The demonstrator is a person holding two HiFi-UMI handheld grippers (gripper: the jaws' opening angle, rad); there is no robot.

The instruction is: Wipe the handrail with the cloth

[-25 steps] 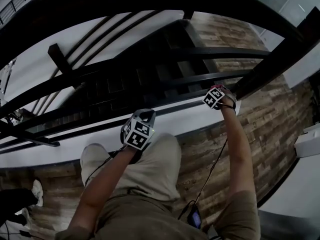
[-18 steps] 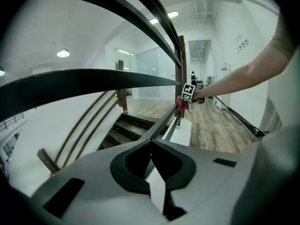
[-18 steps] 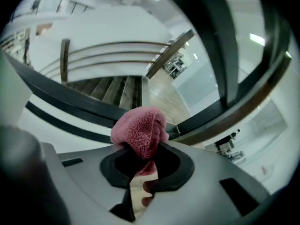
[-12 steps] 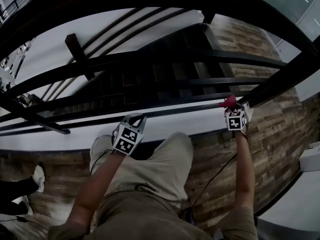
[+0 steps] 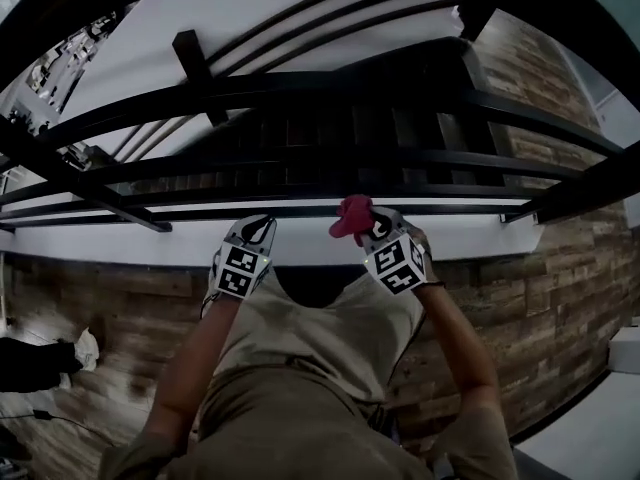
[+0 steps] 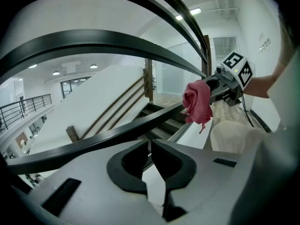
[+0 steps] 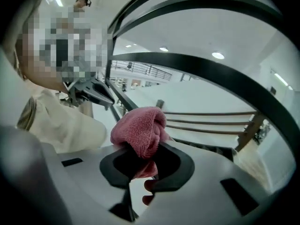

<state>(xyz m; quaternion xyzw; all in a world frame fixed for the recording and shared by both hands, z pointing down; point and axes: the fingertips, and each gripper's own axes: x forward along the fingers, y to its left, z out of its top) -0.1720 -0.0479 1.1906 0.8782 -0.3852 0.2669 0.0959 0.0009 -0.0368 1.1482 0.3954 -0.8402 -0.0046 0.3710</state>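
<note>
Two grippers low at rail's foot. Right gripper (image 5: 366,224): jaws, just closing, pinch bunched pink cloth (image 7: 140,129). Left gripper (image 5: 254,231): jaws pressed together, empty. Cloth sits clear of handrail (image 5: 80,3); wiping seemingly all left.

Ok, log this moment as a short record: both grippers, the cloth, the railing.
left gripper: shut, nothing between the jaws
right gripper: jaws have just been closing, now shut on the cloth
cloth: pink, bunched, bulging out past the jaws
railing: black bars, running across in front of both grippers
cloth to railing: by a low bar in the head view; contact unclear
</note>
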